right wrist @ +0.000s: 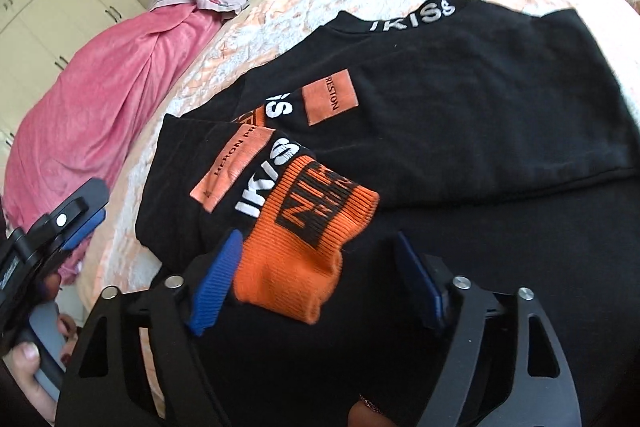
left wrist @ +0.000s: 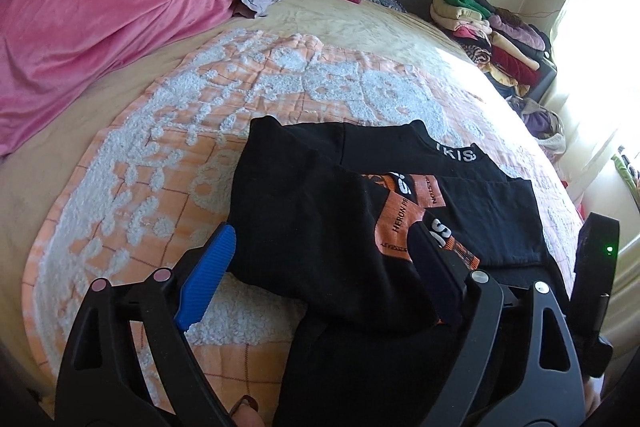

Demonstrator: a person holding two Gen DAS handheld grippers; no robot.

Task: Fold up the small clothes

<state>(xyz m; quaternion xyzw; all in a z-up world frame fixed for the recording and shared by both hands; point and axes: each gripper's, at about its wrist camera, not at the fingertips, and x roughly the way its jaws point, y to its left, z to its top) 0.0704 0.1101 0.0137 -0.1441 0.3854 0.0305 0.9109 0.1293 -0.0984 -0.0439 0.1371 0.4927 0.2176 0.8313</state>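
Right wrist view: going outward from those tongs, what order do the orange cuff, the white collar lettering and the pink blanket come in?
1. Orange cuff, lying between the right tongs.
2. White collar lettering, farther up the black top.
3. Pink blanket, far left on the bed.

We see our right gripper (right wrist: 316,267) with jaws apart over the black top (right wrist: 460,99); the orange ribbed cuff (right wrist: 304,247) lies between the blue pads (right wrist: 214,283), touching neither clearly; our left gripper (right wrist: 60,227) shows at the left edge beside pink bedding (right wrist: 100,95).
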